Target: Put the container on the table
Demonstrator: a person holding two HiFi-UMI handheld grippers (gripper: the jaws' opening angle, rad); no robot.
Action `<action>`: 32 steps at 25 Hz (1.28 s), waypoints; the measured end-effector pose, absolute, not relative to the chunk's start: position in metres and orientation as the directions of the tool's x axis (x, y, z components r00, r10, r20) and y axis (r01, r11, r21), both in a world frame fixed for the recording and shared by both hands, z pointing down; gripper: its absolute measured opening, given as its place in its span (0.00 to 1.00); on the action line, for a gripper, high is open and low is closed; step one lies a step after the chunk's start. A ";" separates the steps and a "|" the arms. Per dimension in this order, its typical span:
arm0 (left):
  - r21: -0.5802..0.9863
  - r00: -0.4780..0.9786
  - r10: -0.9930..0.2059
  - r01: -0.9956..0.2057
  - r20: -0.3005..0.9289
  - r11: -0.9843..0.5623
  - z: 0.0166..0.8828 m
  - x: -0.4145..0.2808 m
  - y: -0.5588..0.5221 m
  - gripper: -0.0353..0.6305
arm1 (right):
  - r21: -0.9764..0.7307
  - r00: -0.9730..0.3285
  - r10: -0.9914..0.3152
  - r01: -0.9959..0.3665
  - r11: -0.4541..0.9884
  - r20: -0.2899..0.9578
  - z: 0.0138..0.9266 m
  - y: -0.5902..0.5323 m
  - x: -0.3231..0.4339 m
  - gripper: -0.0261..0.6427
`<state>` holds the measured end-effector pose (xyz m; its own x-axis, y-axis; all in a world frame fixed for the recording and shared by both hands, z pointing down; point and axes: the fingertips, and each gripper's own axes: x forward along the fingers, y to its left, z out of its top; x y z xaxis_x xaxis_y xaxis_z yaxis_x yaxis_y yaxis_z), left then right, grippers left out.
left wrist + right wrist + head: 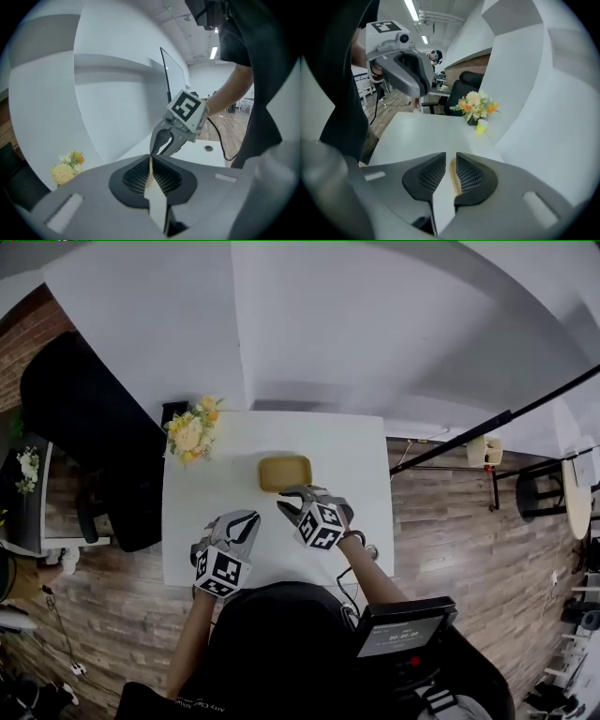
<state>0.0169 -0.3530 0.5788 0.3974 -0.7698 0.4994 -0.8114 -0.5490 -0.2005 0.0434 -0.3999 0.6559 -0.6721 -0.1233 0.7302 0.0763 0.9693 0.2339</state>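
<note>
- Evidently the wide white rectangular desk (356,442) carries the task's thing, so the placing looks done.
- Shallow tan rectangular container (285,472) sits flat mid-desk, free of both grippers (a yellow flower bunch (192,432) stands near).
- Right gripper (450,158) hangs just beside it, jaws narrowly apart, holding nothing.
- Left gripper (150,161) is closed and empty; only drawing back seems left.

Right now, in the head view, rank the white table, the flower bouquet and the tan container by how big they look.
1. White table, clearly largest.
2. Flower bouquet.
3. Tan container.
The last two look nearly alike, so their order is unsure.
</note>
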 end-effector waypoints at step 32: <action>-0.071 0.575 -0.806 -0.806 0.138 -0.587 0.504 -0.012 -0.346 0.07 | 0.113 -0.829 -0.530 -0.518 0.848 0.180 0.480 -0.336 0.018 0.06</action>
